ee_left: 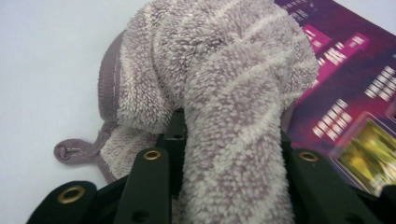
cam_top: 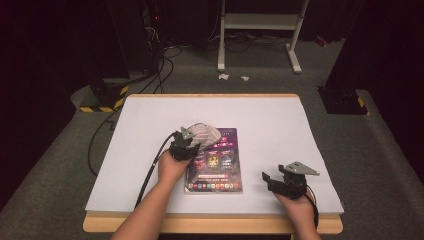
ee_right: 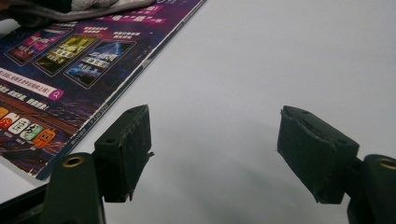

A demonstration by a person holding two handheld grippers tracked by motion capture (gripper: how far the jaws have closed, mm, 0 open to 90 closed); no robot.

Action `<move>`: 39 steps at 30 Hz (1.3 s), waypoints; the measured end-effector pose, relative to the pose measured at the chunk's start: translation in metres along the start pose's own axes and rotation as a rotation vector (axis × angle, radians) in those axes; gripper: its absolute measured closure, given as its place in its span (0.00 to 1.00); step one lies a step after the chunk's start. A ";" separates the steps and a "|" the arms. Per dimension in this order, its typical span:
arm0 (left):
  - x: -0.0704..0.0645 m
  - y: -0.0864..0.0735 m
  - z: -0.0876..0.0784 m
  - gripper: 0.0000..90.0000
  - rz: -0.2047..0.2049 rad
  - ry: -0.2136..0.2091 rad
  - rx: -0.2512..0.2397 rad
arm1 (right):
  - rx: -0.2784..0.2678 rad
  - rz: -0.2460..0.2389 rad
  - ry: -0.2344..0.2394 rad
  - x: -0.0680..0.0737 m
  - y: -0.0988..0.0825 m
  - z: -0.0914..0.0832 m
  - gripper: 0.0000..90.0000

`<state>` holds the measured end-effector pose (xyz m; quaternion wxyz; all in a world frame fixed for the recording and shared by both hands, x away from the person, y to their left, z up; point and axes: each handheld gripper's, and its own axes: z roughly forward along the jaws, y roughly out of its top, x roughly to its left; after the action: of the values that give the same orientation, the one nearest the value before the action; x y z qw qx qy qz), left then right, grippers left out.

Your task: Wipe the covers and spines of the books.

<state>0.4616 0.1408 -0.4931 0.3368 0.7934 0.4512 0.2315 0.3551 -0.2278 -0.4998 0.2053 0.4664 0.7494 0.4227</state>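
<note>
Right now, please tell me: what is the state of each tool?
Left tool: closed on the grey towel, at the purple booklet.
Right tool: open, holding nothing, over the white table.

We've got one cam up high looking forward and down over the whole worktop (cam_top: 280,125), one riding the left tongs (ee_left: 229,154) right up against the towel (ee_left: 210,70), one low on the right tongs (ee_right: 215,149), all catching the purple booklet (ee_right: 70,60)

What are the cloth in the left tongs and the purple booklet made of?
Bunched mauve-grey cloth: looks like terry towelling, looped fuzzy pile, stitched hem and small hanging loop. Flat purple printed booklet: probably glossy coated paper or card, thin edge, sheen on the printed cover.
</note>
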 end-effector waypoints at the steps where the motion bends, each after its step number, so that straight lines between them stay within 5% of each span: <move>1: 0.000 0.002 0.001 0.71 -0.004 -0.002 0.006 | -0.001 0.000 0.001 0.000 0.000 0.000 0.29; 11: -0.005 0.014 0.014 0.71 -0.014 -0.004 0.026 | -0.003 -0.007 0.008 0.002 0.001 0.000 0.29; 22: -0.047 0.031 0.029 0.71 0.060 -0.073 0.034 | -0.007 -0.008 0.013 0.005 0.001 -0.001 0.29; 30: -0.075 0.042 0.040 0.71 0.075 -0.113 0.019 | -0.014 -0.009 0.023 0.005 0.002 -0.002 0.29; 39: -0.058 0.035 0.035 0.71 0.064 -0.103 0.018 | -0.011 -0.009 0.023 0.005 0.001 -0.002 0.30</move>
<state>0.4768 0.0658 -0.4941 0.3449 0.8212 0.4097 0.1971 0.3524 -0.2242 -0.4974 0.2010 0.4570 0.7515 0.4312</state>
